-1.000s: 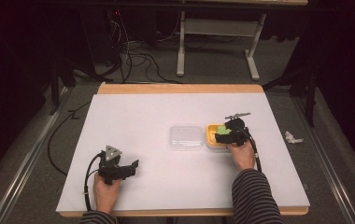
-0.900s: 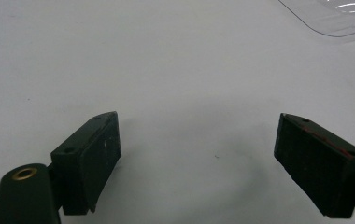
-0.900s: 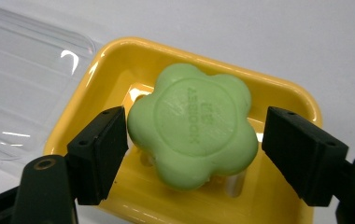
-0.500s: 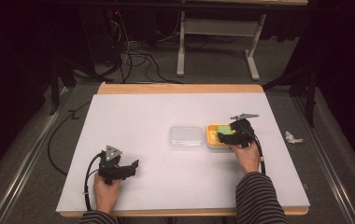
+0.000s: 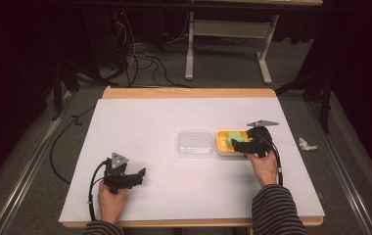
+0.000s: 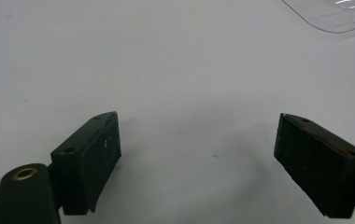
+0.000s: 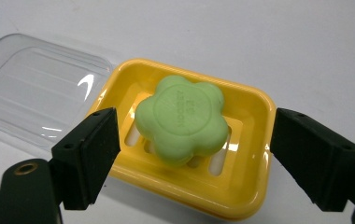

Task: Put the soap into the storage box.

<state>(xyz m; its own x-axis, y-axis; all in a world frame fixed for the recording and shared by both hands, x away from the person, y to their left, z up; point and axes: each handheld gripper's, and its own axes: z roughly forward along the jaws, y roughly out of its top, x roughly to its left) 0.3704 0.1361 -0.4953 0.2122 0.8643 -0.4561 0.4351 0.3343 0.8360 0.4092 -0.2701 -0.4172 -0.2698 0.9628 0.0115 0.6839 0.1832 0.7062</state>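
On my left, the left claw [image 5: 139, 174] sits low over the white desk [image 5: 174, 117] near its front edge, held in the person's left hand [image 5: 109, 199], with its cable looping back beside the wrist. In the left gripper view its jaws stand wide apart with nothing between them but bare desk surface, and a corner of the clear lid [image 6: 339, 16] shows at the top right.

Moving toward the middle, that clear lid [image 5: 195, 143] lies flat on the desk, well apart from the left claw. Just beside it on the right, with their edges close together or touching, sits the yellow soap dish [image 5: 223, 145], and in it rests the green flower-shaped soap [image 5: 232, 137]. In the right gripper view the soap [image 7: 181, 120] lies on the slotted floor of the dish [image 7: 252, 107], its face up with embossed lettering too fine for me to read.

Further right, the right claw [image 5: 237, 145] hovers at the dish, gripped by the right hand [image 5: 262, 164] from a striped sleeve [image 5: 277, 210]. Its jaws are spread wide, one on each side of the dish, and they hold nothing; I see no contact with soap or dish.

At the far right, a small white crumpled scrap [image 5: 307, 144] lies near the desk's edge.
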